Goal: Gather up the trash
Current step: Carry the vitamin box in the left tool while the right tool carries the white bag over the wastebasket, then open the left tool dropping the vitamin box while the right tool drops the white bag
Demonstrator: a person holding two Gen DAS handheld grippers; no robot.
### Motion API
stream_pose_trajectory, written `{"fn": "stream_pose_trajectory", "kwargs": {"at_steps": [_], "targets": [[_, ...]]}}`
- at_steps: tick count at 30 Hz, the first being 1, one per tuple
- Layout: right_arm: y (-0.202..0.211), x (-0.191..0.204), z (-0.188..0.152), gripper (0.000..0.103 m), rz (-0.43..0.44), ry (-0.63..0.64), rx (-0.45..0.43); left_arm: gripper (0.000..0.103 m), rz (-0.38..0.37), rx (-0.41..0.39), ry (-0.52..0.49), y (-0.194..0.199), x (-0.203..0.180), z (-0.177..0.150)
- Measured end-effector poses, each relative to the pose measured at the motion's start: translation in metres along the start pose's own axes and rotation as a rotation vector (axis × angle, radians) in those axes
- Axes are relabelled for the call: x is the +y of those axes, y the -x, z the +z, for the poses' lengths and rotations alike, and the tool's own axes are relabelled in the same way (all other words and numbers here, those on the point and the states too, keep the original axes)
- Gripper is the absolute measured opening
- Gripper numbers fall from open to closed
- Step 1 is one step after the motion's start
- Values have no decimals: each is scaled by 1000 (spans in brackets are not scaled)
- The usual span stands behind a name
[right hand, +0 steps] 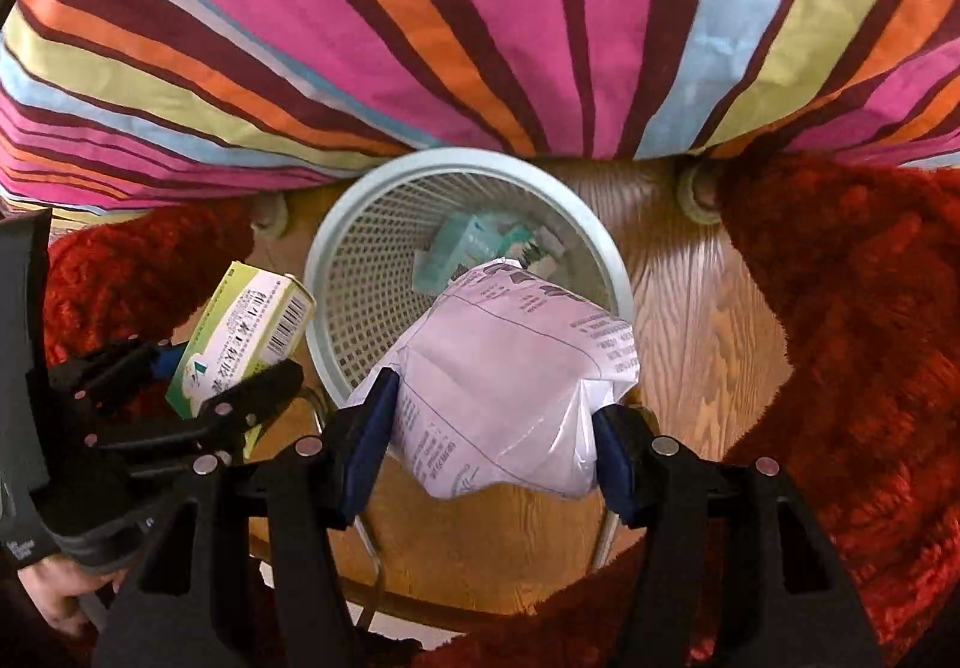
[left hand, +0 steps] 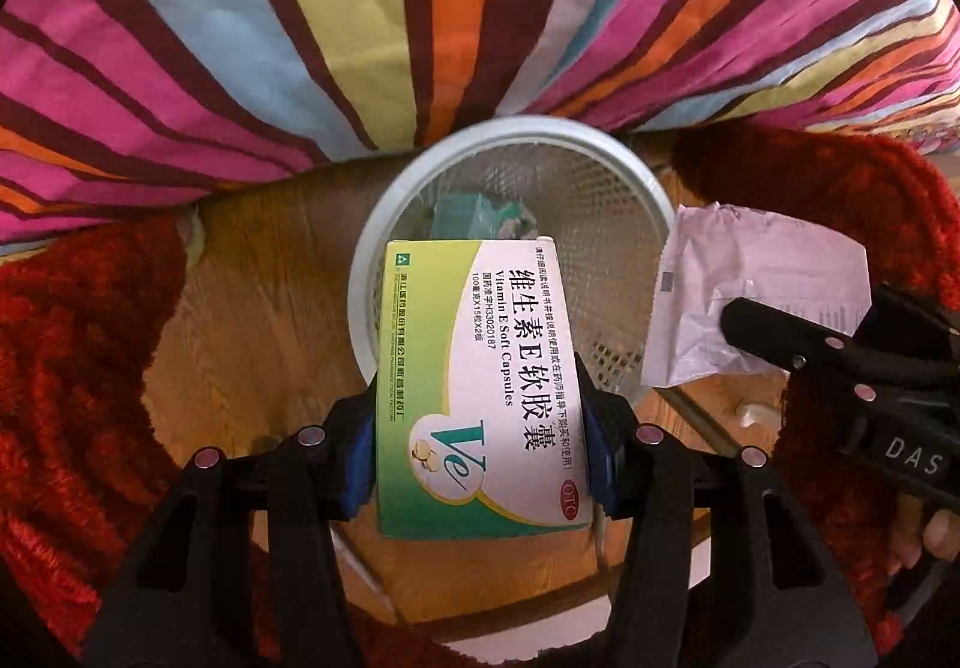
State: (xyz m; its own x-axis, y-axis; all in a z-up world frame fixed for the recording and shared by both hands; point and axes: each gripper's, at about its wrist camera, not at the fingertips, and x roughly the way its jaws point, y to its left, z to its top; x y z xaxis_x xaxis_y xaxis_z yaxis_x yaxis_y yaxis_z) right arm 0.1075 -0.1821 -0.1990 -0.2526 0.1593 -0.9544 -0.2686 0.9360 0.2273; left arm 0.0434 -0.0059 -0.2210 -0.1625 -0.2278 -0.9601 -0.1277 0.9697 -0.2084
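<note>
Nearest the left wrist camera, the left gripper (left hand: 480, 464) has its black jaws with blue pads pressed against the two long sides of a green-and-white cardboard medicine box (left hand: 480, 386), printed "Vitamin E Soft Capsules". The box points forward, its far end hanging over the near rim of a round pale-blue perforated plastic wastebasket (left hand: 651, 206).

Nearest the right wrist camera, the right gripper (right hand: 492, 446) clamps a crumpled sheet of white printed paper (right hand: 510, 374) between its blue pads. The paper bulges forward over the near rim of the same basket, covering part of its opening. From this view the left gripper shows at the left edge, with the box held just left of the basket rim, and a person's hand (right hand: 57, 590) grips its handle low in the corner.

Inside the basket lie a small teal carton (right hand: 462, 248) and other scraps too blurred to name. The basket stands on a brown wood-grain floor (right hand: 690, 308), flanked on both sides by a shaggy red rug (right hand: 852, 338).

Beyond the basket, touching its far rim, hangs a bedcover with pink, orange, blue, yellow and maroon stripes (right hand: 480, 8).
</note>
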Motion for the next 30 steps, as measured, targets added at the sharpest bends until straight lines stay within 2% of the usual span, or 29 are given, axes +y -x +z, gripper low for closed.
{"fn": "stream_pose_trajectory", "kwargs": {"at_steps": [7, 15, 16, 17, 19, 20, 21, 22, 30], "targets": [[-23, -6, 11, 56, -61, -5, 48, 54, 3, 70, -20, -21, -3, 7], [-40, -7, 12, 59, -54, -14, 118, 54, 7, 133, -29, -42, -8, 12], [-40, -7, 12, 64, -52, -19, 125, 54, 2, 139, -27, -45, -8, 13], [-43, -8, 12, 76, -49, -28, 138, 55, 0, 143, -26, -46, -8, 14], [-46, -11, 12, 87, -42, -42, 159, 55, -24, 175, -8, -53, -6, 15], [-45, -12, 11, 92, -43, -49, 163, 63, -22, 179, -5, -54, -4, 16], [-46, -13, 11, 92, -45, -56, 165, 78, -9, 181, 5, -56, -1, 17], [-46, -15, 11, 92, -42, -64, 165, 83, -12, 180, 8, -55, -1, 18], [-50, -14, 11, 95, -20, -85, 175, 84, -21, 165, 13, -51, -3, 18]]}}
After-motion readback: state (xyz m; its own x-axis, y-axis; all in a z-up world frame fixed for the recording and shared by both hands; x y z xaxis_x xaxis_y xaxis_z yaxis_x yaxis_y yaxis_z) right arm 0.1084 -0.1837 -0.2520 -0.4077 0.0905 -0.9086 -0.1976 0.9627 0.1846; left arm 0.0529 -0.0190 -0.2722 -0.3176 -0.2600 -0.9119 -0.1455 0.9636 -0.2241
